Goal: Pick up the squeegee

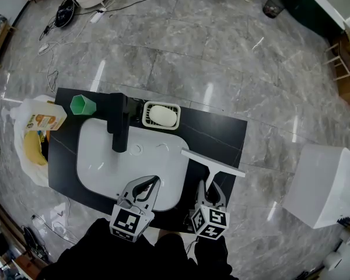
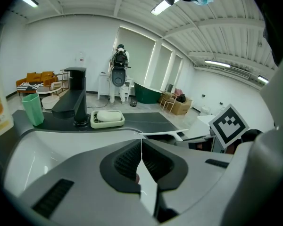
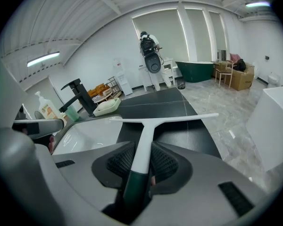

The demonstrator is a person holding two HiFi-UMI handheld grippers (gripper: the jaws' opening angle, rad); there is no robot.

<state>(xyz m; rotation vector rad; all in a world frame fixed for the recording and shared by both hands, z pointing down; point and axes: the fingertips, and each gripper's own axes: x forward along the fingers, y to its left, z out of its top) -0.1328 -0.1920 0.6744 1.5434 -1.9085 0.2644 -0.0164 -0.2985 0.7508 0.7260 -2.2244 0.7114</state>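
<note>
The squeegee [image 1: 213, 162] has a long white blade and a white handle that turns dark green at its end. It lies on the black counter [image 1: 221, 133] just right of the white sink [image 1: 90, 150], blade away from me. My right gripper [image 1: 210, 186] is shut on the handle, and in the right gripper view the ribbed pads [image 3: 118, 164] press on the squeegee [image 3: 146, 135] from both sides. My left gripper [image 1: 153, 182] hangs over the sink's front rim, shut and empty. In the left gripper view the left gripper [image 2: 141, 157] has its pads meeting, and the squeegee [image 2: 162, 134] lies beyond them.
A black faucet [image 1: 119, 121] stands at the back of the sink, with a green cup [image 1: 81, 105] to its left and a soap dish [image 1: 161, 115] to its right. A soap bottle [image 1: 46, 121] sits at the counter's left end. A white box [image 1: 329, 185] stands on the floor at right.
</note>
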